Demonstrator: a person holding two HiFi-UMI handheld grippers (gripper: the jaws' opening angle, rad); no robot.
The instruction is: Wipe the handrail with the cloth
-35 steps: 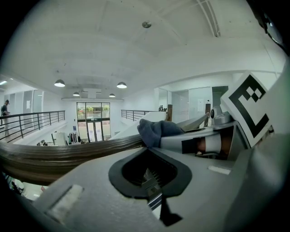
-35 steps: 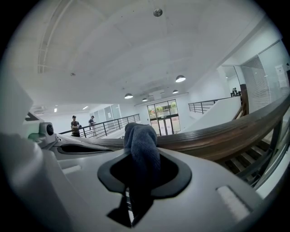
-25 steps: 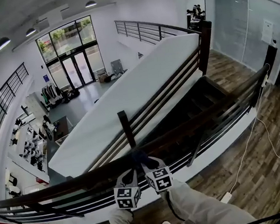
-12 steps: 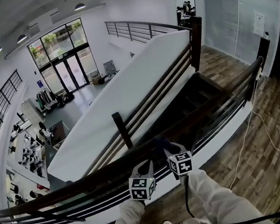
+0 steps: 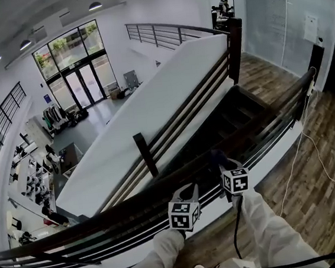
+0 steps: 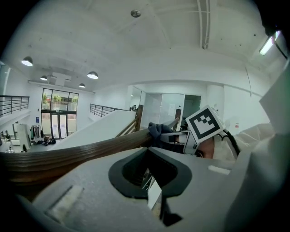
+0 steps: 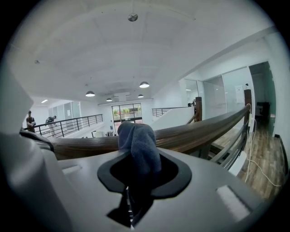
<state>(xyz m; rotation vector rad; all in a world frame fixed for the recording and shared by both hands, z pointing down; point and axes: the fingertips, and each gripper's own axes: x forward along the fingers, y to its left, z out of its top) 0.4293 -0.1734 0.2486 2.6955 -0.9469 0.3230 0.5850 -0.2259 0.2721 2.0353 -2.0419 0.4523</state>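
The dark wooden handrail [image 5: 122, 208] runs from the lower left up to the right. My right gripper [image 5: 222, 161] is shut on a dark blue cloth [image 5: 216, 155] and holds it against the rail's top. In the right gripper view the cloth [image 7: 138, 141] sticks up out of the jaws in front of the handrail [image 7: 199, 132]. My left gripper [image 5: 188, 192] is just left of it, beside the rail, shut with nothing in it. The left gripper view looks along the handrail [image 6: 77, 152] to the cloth [image 6: 157, 132] and the right gripper's marker cube [image 6: 205, 127].
Beyond the rail is an open stairwell [image 5: 237, 117] with a white sloped wall [image 5: 153, 108] and a dark post [image 5: 143, 154]. A lobby [image 5: 67, 141] lies far below. Behind me is wood floor [image 5: 313, 162] with a white cable [image 5: 301, 158].
Both grippers have slid to the right along the handrail, the right one carrying the cloth over the rail's top. The left one trails behind it.
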